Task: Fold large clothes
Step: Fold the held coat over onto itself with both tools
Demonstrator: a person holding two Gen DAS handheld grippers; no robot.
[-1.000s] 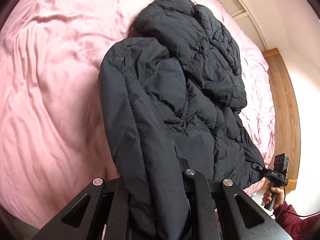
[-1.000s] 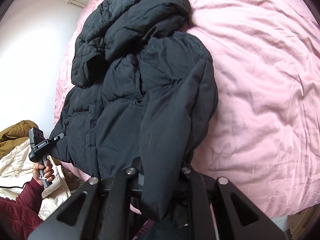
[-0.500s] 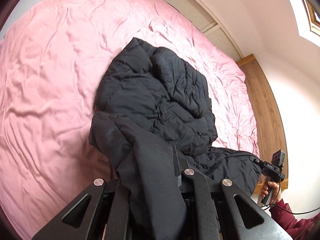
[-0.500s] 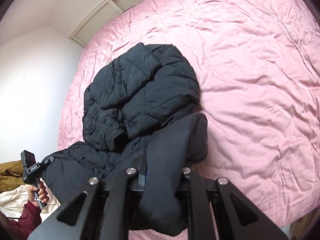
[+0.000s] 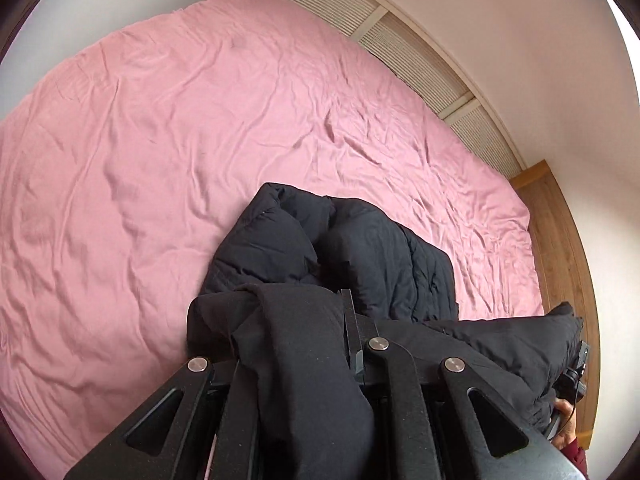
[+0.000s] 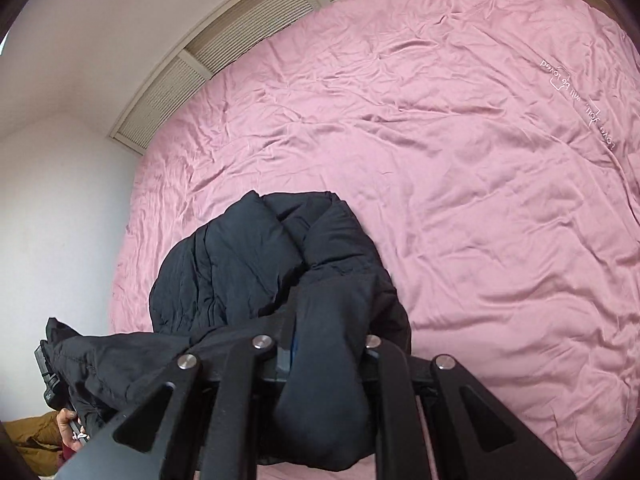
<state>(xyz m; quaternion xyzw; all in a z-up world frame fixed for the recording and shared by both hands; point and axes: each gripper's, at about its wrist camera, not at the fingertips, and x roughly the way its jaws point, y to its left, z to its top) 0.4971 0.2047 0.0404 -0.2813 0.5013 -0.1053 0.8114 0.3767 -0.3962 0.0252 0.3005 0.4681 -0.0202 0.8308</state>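
A large black puffer jacket (image 5: 352, 256) lies bunched on a pink bed sheet (image 5: 160, 128), its near edge lifted. My left gripper (image 5: 304, 332) is shut on a fold of the jacket's edge, which drapes over its fingers. My right gripper (image 6: 320, 344) is shut on the other end of that edge of the jacket (image 6: 260, 264). The edge stretches taut between the two grippers. Each gripper shows in the other's view, the right one (image 5: 572, 372) and the left one (image 6: 50, 376), half hidden by cloth.
The pink sheet (image 6: 460, 160) covers a wide bed. A slatted headboard panel (image 5: 400, 40) runs along the far side. A wooden floor strip (image 5: 568, 240) borders the bed on the right. Tan clothing (image 6: 28, 436) lies beside the bed at lower left.
Both grippers have lifted and pulled the jacket's edge toward me. The jacket has gathered into a smaller heap, and much more bare sheet shows beyond it.
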